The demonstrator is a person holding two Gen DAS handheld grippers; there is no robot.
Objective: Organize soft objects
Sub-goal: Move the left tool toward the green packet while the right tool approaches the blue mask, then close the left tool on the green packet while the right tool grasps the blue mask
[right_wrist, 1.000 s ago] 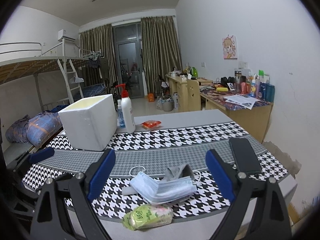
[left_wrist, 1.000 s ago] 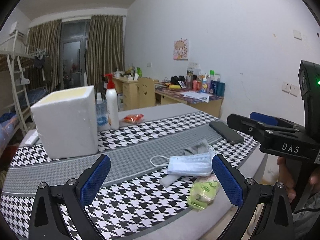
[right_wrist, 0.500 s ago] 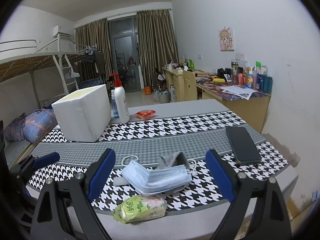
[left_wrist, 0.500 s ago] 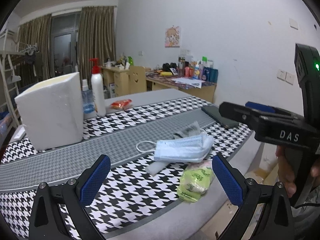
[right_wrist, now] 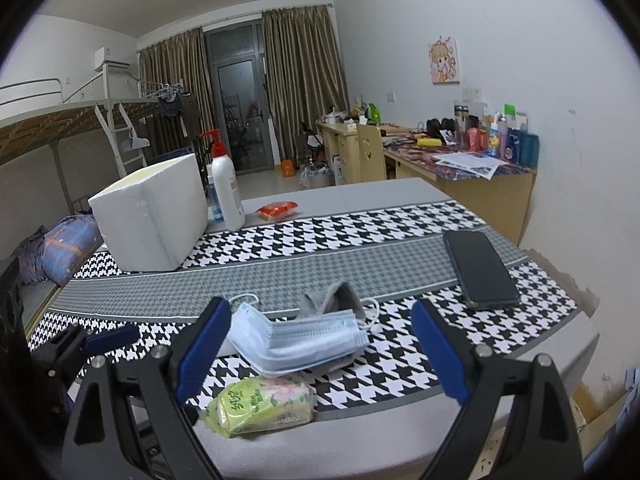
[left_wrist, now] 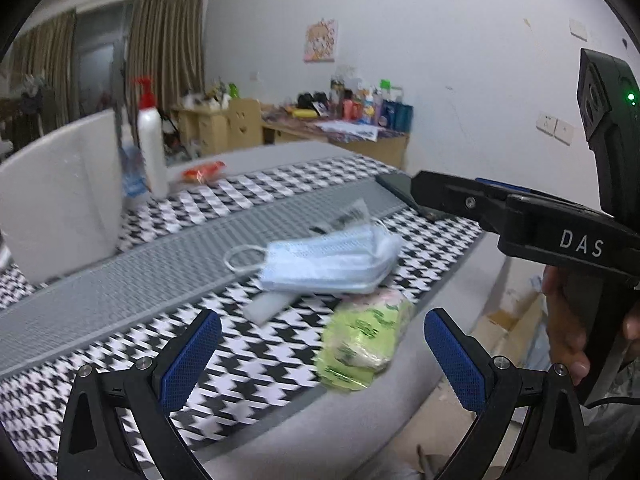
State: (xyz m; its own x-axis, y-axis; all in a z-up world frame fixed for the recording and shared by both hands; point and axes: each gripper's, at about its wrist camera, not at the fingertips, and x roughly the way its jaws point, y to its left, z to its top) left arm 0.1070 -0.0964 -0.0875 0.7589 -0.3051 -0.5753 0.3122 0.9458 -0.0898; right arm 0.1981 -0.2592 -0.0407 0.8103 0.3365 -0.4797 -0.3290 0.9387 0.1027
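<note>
A stack of blue face masks lies near the table's front edge, over a grey cloth. A green tissue pack lies just in front of the masks. A white foam box stands at the back left. My left gripper is open, low over the front edge with the tissue pack between its fingers' line. My right gripper is open, close above the masks and tissue pack. The right gripper's body crosses the left wrist view.
A black phone lies at the right on the houndstooth cloth. A white pump bottle, a smaller bottle and a red snack packet stand behind the box. A person's hand holds the right gripper. Desks and a bunk bed lie beyond.
Both grippers have moved forward and down towards the masks and tissue pack, which now look larger. The left view has swung left to right. Nothing was taken hold of.
</note>
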